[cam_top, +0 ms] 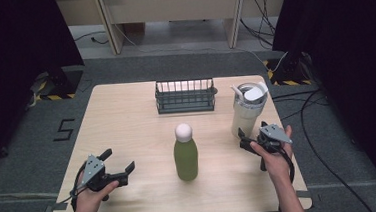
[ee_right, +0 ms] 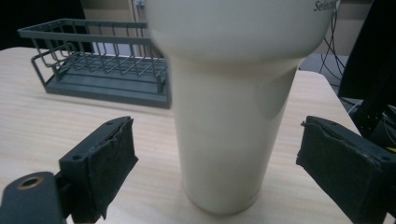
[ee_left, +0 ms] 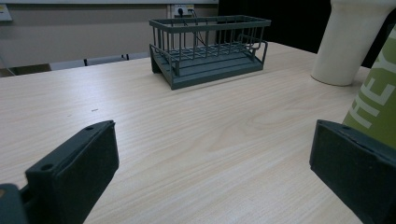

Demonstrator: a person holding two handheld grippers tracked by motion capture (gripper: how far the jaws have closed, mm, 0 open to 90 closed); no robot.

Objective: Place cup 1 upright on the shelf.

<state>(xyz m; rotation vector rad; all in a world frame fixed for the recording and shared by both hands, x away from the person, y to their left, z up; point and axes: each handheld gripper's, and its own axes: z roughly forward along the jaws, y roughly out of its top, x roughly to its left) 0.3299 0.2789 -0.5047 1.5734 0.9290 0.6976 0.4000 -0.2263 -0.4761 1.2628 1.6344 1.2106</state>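
Note:
A green bottle (cam_top: 185,159) with a white round cap stands upright mid-table. A cream tumbler (cam_top: 246,111) with a lid stands to its right, behind it. My left gripper (cam_top: 119,159) is held at the table's front left, open, nothing between its jaws; in the left gripper view (ee_left: 212,163) the green bottle (ee_left: 378,107) shows just beyond the right jaw, and the tumbler (ee_left: 348,42) farther off. My right gripper (cam_top: 254,135) is open just in front of the tumbler. In the right gripper view (ee_right: 224,172) the tumbler (ee_right: 229,116) stands between the wide jaws, untouched.
A dark wire basket (cam_top: 185,95) sits at the back middle of the wooden table (cam_top: 127,120); it also appears as the basket (ee_left: 208,49) and the basket (ee_right: 98,60) in the gripper views. Cables and black stands lie on the floor to the right.

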